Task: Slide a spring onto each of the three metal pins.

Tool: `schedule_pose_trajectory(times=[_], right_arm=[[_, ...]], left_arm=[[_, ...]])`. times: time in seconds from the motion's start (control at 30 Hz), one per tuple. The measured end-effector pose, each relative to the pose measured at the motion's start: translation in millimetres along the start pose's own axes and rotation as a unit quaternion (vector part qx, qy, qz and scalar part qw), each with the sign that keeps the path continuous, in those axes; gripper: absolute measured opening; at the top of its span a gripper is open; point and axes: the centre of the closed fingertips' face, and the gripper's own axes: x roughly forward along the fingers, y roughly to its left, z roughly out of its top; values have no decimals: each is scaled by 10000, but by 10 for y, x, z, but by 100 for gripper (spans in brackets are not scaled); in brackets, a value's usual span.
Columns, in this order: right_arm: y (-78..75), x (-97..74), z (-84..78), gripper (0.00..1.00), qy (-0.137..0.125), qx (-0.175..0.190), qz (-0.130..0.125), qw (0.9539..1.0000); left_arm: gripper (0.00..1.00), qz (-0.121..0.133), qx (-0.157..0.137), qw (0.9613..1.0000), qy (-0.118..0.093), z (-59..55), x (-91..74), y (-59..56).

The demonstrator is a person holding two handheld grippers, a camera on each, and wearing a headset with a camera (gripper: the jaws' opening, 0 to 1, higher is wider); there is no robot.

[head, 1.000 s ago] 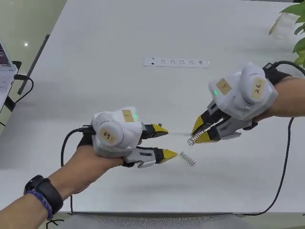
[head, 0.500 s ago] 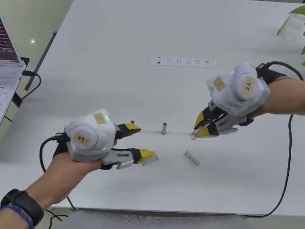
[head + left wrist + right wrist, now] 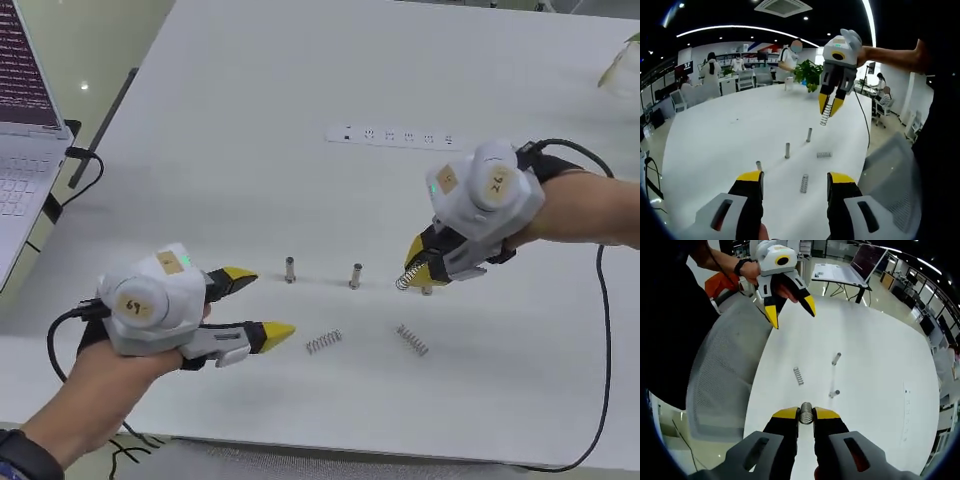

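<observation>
Three short metal pins stand in a row on the white table: left pin (image 3: 290,268), middle pin (image 3: 356,276), right pin (image 3: 427,288). My right gripper (image 3: 415,270) is shut on a spring (image 3: 404,279) (image 3: 806,412), which hangs just above and left of the right pin. Two loose springs lie in front of the row, one (image 3: 323,341) (image 3: 804,183) nearer my left gripper and one (image 3: 411,339) (image 3: 824,154) further right. My left gripper (image 3: 262,302) (image 3: 795,177) is open and holds nothing, left of the pins. The left gripper view shows the right gripper (image 3: 831,102) over the far pin (image 3: 809,134).
A white power strip (image 3: 397,136) lies further back on the table. A laptop (image 3: 20,90) sits off the left edge, with a black cable (image 3: 85,170) beside it. The table's front edge runs just below the grippers. A mesh chair (image 3: 720,375) stands by that edge.
My left gripper has drawn back to the left, uncovering the pins and a spring on the table. My right gripper has come down a little toward the right pin, still holding its spring.
</observation>
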Motion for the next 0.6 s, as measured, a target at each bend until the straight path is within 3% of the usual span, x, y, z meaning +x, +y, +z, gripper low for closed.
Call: schedule_pose_trajectory(times=[0.6], right_arm=[[-276, 244, 77, 8, 80, 74, -105, 9999]], left_arm=[[57, 459, -365, 9982, 100, -263, -302, 210]])
